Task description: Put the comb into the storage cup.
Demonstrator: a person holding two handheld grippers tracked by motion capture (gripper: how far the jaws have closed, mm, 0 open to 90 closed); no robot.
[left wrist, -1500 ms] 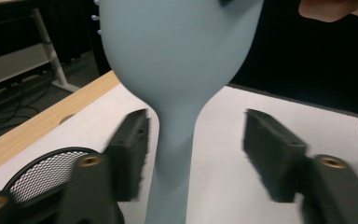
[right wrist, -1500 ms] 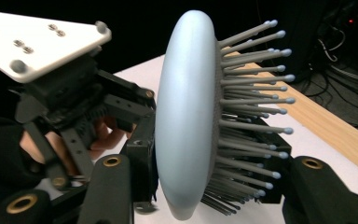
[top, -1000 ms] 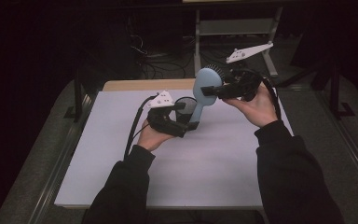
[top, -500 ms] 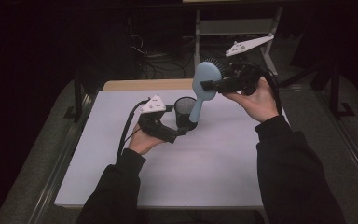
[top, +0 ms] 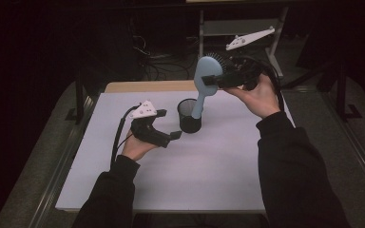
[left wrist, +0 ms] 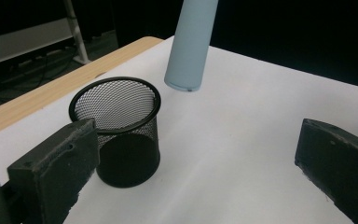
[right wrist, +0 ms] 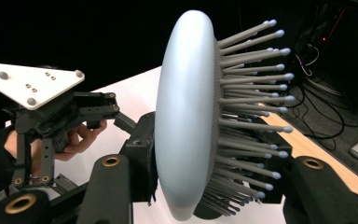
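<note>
A pale blue hairbrush [top: 203, 76] hangs upright with its handle pointing down, and my right gripper [top: 218, 78] is shut on its head. The jaws of my right gripper [right wrist: 214, 186] clamp the brush [right wrist: 186, 116] low on the head, bristles facing right. The handle's end [left wrist: 191, 46] hovers just above the far rim of a black mesh cup [left wrist: 116, 140]. The cup [top: 190, 121] stands upright on the white board. My left gripper [top: 171, 137] sits just left of the cup. Its jaws have just been opening, and my left gripper [left wrist: 196, 177] now stands wide with nothing between them.
The white board [top: 209, 171] covers the table, with a wooden strip [top: 147, 86] along its back edge. Behind the table stand a metal rack [top: 237, 26] and loose cables [top: 157, 61] on the dark floor. The board is bare in front of the cup.
My left gripper has let go of the cup, drawn back to the left and opened wider. The brush in the right gripper has hardly moved.
</note>
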